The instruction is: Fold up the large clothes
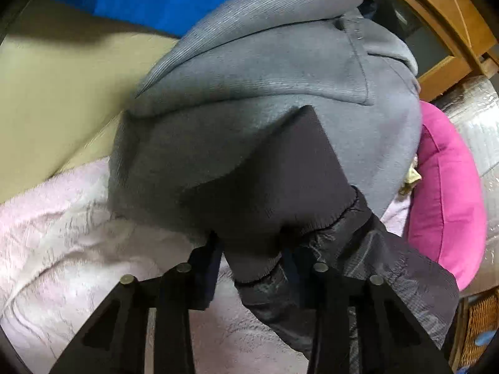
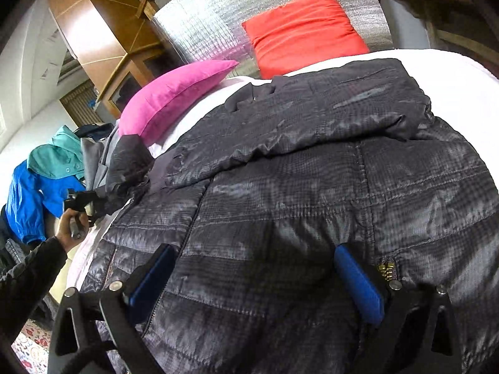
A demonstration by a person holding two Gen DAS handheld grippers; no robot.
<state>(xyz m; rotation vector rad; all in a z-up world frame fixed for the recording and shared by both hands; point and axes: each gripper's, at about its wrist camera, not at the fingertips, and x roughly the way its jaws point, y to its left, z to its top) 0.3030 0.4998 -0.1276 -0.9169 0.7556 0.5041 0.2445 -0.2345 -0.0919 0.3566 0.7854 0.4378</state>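
A grey garment (image 1: 274,99) lies just ahead of the left claw (image 1: 249,246), with a pink cushion (image 2: 174,93) and a red cushion (image 2: 302,31) near the silver headboard (image 2: 212,9). Blue and teal clothes (image 2: 43,180) are heaped at the bedside. No writing is legible. The dark quilted jacket (image 2: 312,187) is spread on the bed (image 2: 452,74), one sleeve folded across it. The left claw pinches the other sleeve's cuff (image 1: 265,205), its tips buried in cloth. The right claw (image 2: 255,277) stands wide open over the jacket's hem.

free: white bedding (image 2: 452,84) right of jacket (image 2: 312,187) | blocked: pink pillow (image 2: 168,96), clothes pile (image 2: 46,168) left
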